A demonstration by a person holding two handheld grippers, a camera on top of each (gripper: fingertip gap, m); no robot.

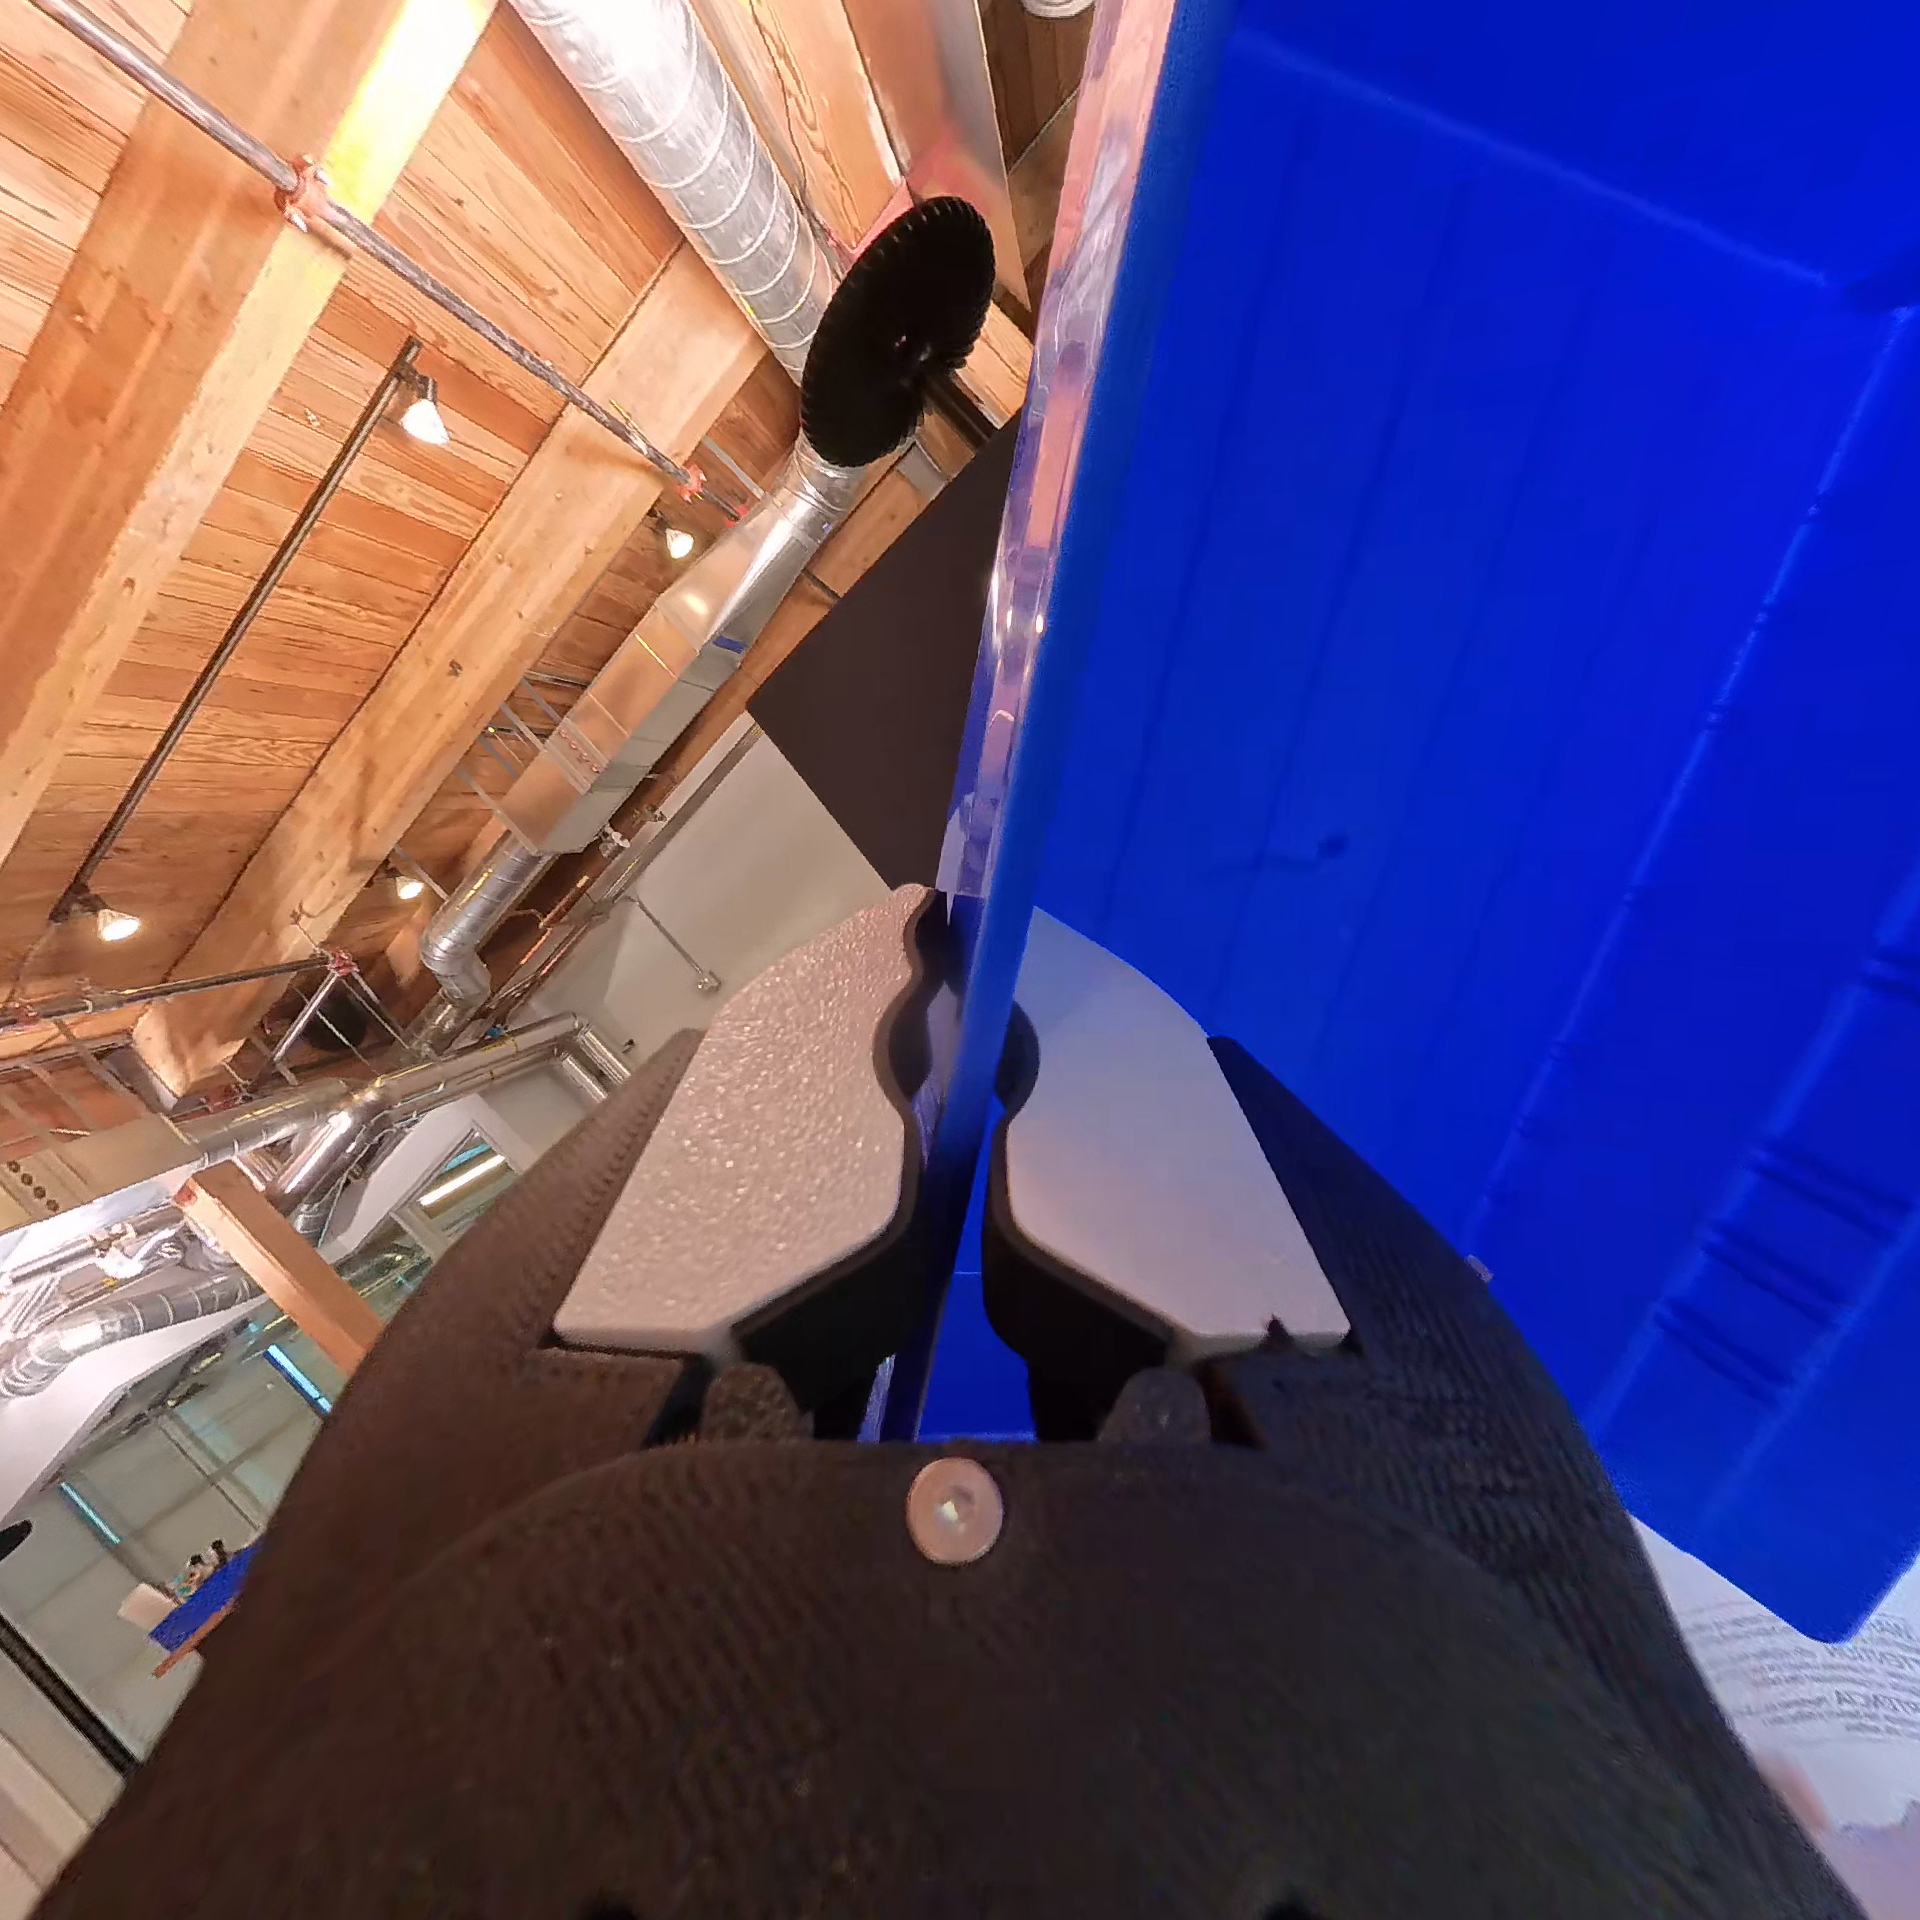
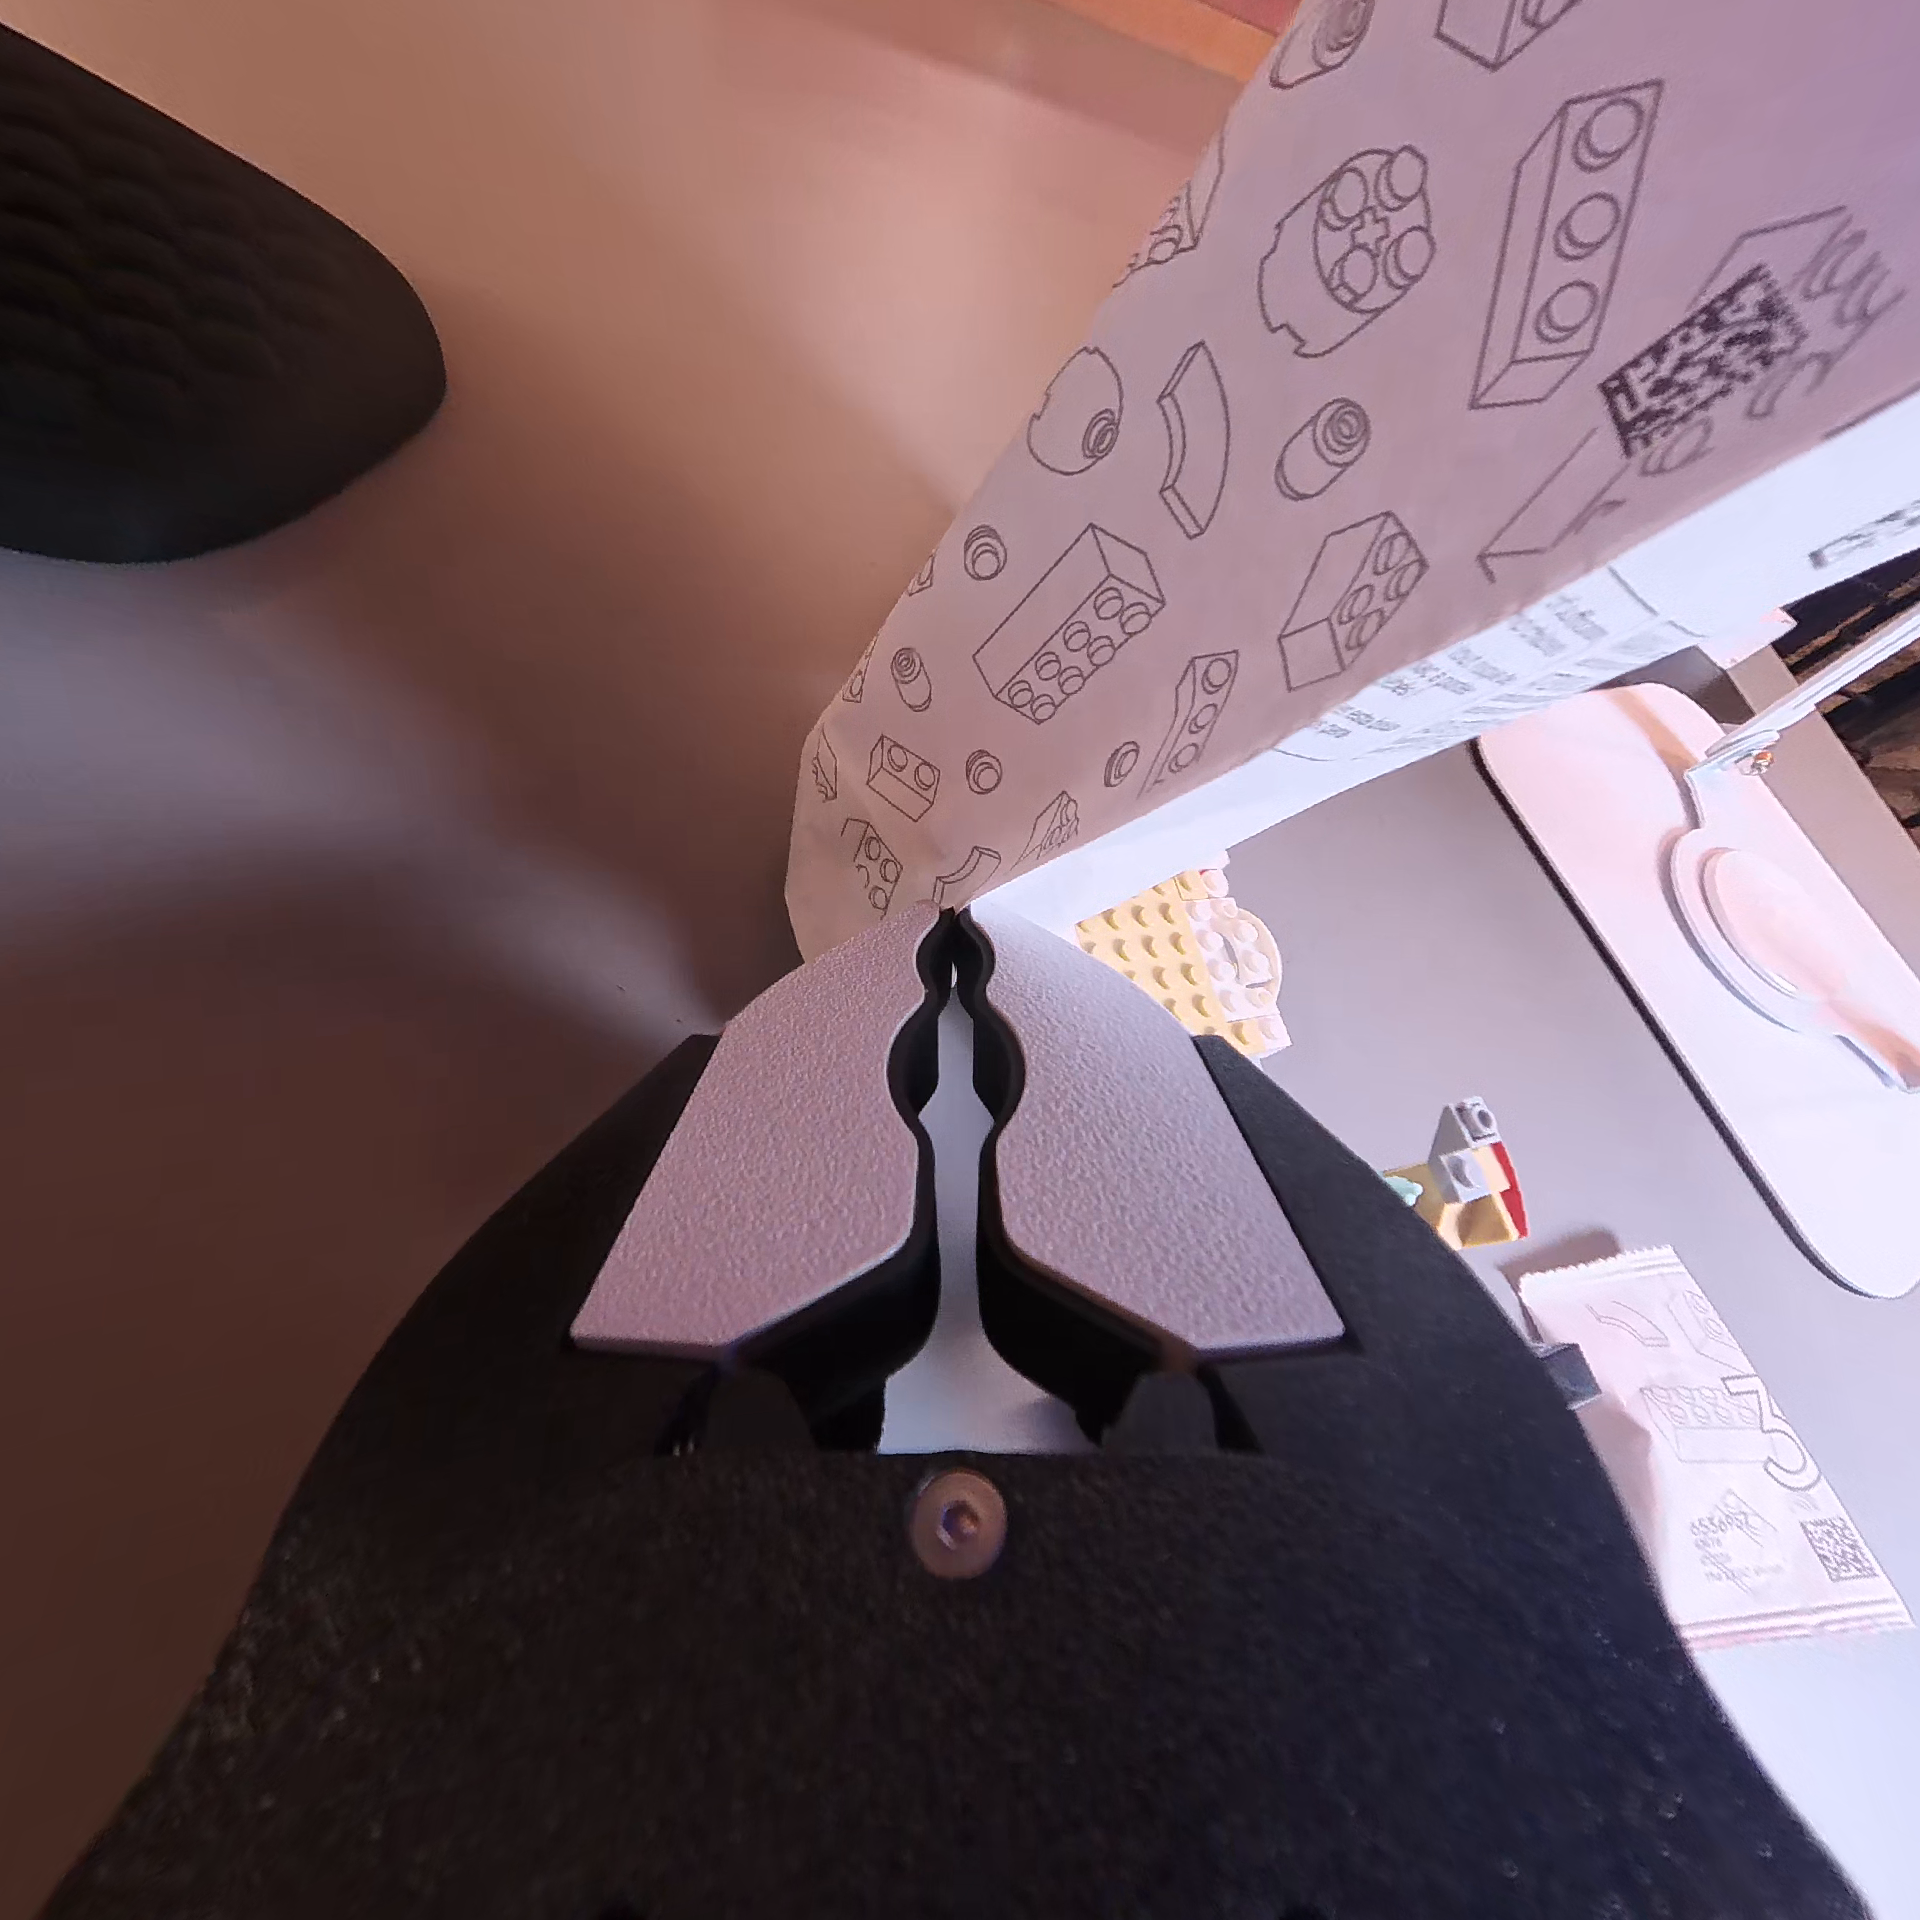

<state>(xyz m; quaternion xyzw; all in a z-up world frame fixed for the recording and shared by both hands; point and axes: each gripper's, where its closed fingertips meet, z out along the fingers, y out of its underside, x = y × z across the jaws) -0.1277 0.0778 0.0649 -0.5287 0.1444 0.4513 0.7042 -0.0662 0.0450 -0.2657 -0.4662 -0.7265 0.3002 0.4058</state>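
From the left wrist view, your left gripper (image 1: 971,997) was pinching the thin wall of a blue bin (image 1: 1455,727), one pad on either face, with the wooden ceiling (image 1: 260,364) and a silver duct (image 1: 675,114) beyond it.

From the right wrist view, your right gripper (image 2: 954,920) was pressed together on the corner of a white paper bag (image 2: 1299,416) printed with brick outlines. Just behind it lay a cream studded plate (image 2: 1153,951), small loose bricks (image 2: 1470,1179) and a second paper bag (image 2: 1704,1455) on the grey table (image 2: 1382,935).
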